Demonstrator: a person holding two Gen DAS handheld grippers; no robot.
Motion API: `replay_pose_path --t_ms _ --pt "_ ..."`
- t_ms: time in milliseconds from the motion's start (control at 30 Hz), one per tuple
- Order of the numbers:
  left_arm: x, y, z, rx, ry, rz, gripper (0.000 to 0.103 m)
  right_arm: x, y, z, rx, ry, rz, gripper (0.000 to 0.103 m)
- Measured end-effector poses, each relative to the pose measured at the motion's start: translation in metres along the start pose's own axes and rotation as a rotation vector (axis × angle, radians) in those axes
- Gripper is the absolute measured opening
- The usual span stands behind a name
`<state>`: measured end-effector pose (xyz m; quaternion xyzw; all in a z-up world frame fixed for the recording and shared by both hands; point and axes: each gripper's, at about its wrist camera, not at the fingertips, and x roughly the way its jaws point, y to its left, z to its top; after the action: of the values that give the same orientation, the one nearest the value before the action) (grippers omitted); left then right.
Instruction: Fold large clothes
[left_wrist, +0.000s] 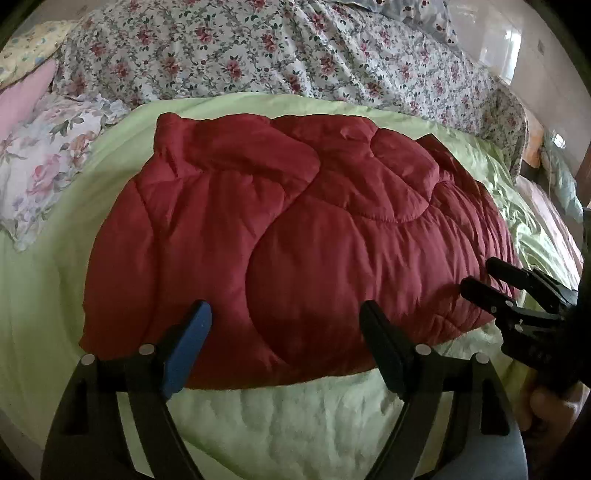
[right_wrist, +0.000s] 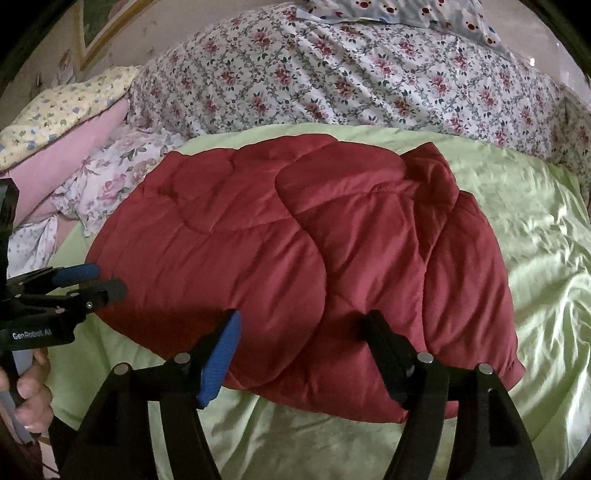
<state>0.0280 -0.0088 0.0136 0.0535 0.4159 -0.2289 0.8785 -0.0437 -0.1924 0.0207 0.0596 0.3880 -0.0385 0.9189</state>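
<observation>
1. Left wrist view: a red quilted jacket (left_wrist: 295, 236) is seen folded into a thick bundle, lying flat on a light green sheet (left_wrist: 48, 295) in the middle of a bed.
2. The left gripper (left_wrist: 286, 314) is held over the jacket's near edge with its jaws spread wide; nothing is pinched between them.
3. At the far right of this view, the right gripper (left_wrist: 480, 275) is seen beside the jacket's right end, gripped by a hand (left_wrist: 546, 410).
4. Right wrist view: the right gripper (right_wrist: 303, 325) is held over the near edge of the jacket (right_wrist: 258, 251), jaws spread, pinching nothing.
5. At the left edge, the left gripper (right_wrist: 105, 280) is seen with its tips at the jacket's left end, held by a hand (right_wrist: 33, 398).
6. A floral quilt (right_wrist: 351, 74) is heaped along the far side of the bed, and pillows (right_wrist: 92, 155) are stacked at far left.
</observation>
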Motion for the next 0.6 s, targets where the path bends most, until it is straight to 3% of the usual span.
replay_pose_path --t_ms 167,300,500,600 --pt "0.009 0.003 0.006 -0.022 0.013 0.001 0.083 0.005 0.005 0.008 -0.025 -0.004 -0.006 0.072" --pt "0.016 0.004 0.007 -0.019 0.023 0.017 0.084 0.022 0.006 0.015 -0.058 0.009 -0.06 0.072" --pt "0.031 0.011 0.017 -0.027 0.033 0.048 0.085 0.04 -0.013 0.018 -0.011 0.008 -0.079 0.07" --pt "0.043 0.018 0.022 -0.067 0.044 0.037 0.091 0.041 -0.018 0.014 0.003 -0.002 -0.071 0.069"
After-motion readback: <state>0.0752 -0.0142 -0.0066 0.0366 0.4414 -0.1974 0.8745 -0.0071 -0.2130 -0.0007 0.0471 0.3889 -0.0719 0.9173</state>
